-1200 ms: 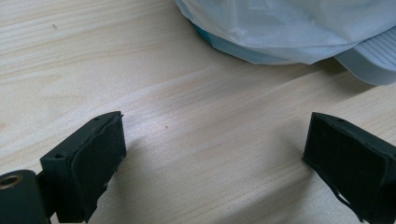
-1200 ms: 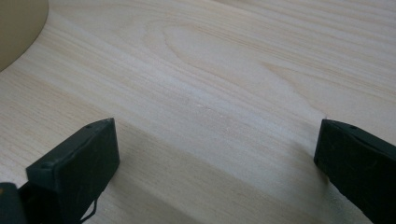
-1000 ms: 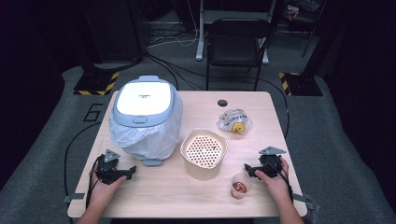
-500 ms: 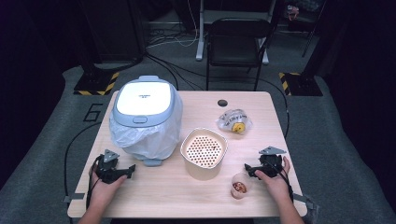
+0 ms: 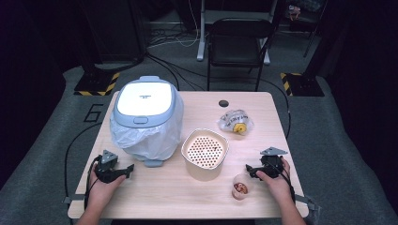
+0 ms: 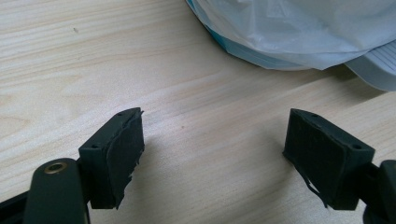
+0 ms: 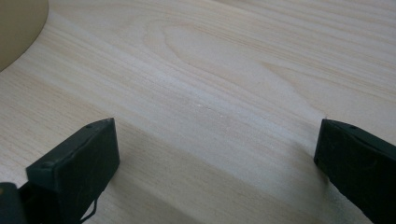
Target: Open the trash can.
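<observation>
**Both hand-held grippers resting on the counter, nothing gripped**

Your left hand-held gripper (image 5: 126, 169) sits on the counter (image 5: 164, 197) at the near left corner, jaws apart and just been closing a little, with bare wood between them. It points toward the plastic-wrapped rice cooker (image 5: 146, 117), which lies just ahead and apart from it; the bag's edge (image 6: 299, 37) shows past the jaws in the left gripper view. Your right hand-held gripper (image 5: 250, 169) rests at the near right, jaws wide apart over bare counter. The small cup (image 5: 241, 187) stands just beside it, not touching as far as I can tell. The beige perforated basket (image 5: 205, 152) sits mid-counter between your hands; a tied bag (image 5: 234, 123) lies further back.
</observation>
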`<state>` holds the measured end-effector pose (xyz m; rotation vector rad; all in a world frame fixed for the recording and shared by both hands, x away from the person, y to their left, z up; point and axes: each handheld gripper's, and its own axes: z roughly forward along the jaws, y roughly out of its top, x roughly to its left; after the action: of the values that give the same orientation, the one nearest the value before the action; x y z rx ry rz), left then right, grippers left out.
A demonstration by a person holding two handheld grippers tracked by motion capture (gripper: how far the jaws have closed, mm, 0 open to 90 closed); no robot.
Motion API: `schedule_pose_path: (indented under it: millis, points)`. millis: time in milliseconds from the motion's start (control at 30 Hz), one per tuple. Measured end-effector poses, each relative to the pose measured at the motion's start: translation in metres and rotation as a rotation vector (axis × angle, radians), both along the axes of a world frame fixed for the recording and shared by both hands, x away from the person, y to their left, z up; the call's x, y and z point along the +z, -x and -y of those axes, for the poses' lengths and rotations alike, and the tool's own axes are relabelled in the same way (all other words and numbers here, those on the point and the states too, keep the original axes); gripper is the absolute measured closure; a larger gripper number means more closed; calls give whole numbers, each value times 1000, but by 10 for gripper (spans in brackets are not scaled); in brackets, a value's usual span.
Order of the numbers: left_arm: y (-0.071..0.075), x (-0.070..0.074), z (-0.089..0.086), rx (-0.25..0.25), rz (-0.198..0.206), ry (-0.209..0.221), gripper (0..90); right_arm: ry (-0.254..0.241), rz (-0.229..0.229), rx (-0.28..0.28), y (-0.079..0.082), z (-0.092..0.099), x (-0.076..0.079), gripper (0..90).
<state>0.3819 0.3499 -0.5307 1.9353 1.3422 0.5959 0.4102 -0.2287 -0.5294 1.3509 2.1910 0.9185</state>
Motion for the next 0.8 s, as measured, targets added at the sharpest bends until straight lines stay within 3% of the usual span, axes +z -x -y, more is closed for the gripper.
schedule_pose_path:
  millis: [167, 200, 233, 267, 300, 367, 400, 433, 500, 600, 667, 767, 800]
  points:
    - [1, 1, -3, -8, 4, -5, 237, -1, 1, 0, 0, 0, 0, 0]
    - [2, 0, -3, -5, 14, 13, 285, -1, 0, 0, 0, 0, 0, 0]
    - [2, 1, -4, -12, 20, 4, 351, -1, 0, 0, 0, 0, 0, 0]
    - [3, 1, -4, -19, 13, 11, 351, -1, 0, 0, 0, 0, 0, 0]
    - [5, 4, -5, -36, 1, 8, 465, -1, 0, 0, 0, 0, 0, 0]
    - [5, 6, -4, -45, -8, -3, 547, -1, 1, 0, 0, 0, 0, 0]
    - [8, 11, -3, -77, 7, -44, 581, -1, 1, 0, 0, 0, 0, 0]
    - [9, 13, -1, -85, 34, -57, 619, -1, 1, 0, 0, 0, 0, 0]
    - [13, 21, 0, -116, 48, -78, 690, -2, -1, 1, 0, 0, 0, 0]
    - [17, 28, 4, -126, 71, -72, 753, -2, -1, 4, 0, 0, 0, 0]
    - [22, 38, 10, -163, 107, -113, 869, -2, 3, 10, 0, 1, 0, 0]
    - [26, 43, 16, -181, 130, -130, 900, -1, 2, 11, 0, 1, 0, 0]
    - [28, 46, 21, -206, 152, -159, 900, -2, 2, 11, 0, 1, 0, 0]
